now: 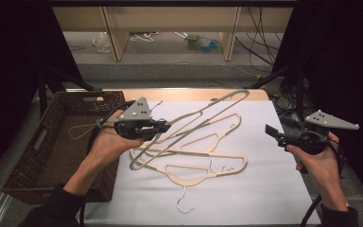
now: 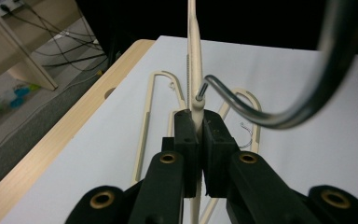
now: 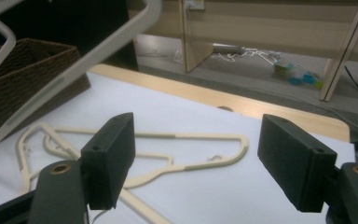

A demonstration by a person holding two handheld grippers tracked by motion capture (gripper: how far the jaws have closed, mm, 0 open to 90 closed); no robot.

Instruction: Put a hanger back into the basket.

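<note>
My left gripper [image 1: 165,126] [image 2: 198,123] is shut on a beige hanger [image 1: 203,113] [image 2: 194,56], pinching its thin frame edge-on between the pads. The hanger hangs tilted above the table, its far end reaching the back edge. Its metal hook [image 2: 261,116] curves close past the left gripper view's camera. Two or three more beige hangers [image 1: 203,165] [image 3: 168,140] lie overlapped on the white sheet [image 1: 264,189]. At the right edge of the sheet my right gripper [image 1: 270,131] [image 3: 198,154] stands open, nothing between its pads. The lifted hanger [image 3: 74,65] crosses the right gripper view's upper left.
A brown wicker basket [image 1: 38,151] [image 3: 23,60] stands at the table's left, beside my left hand. One lying hanger's wire hook [image 1: 183,198] points toward the front edge. Wooden shelf legs and cables sit on the floor beyond the table.
</note>
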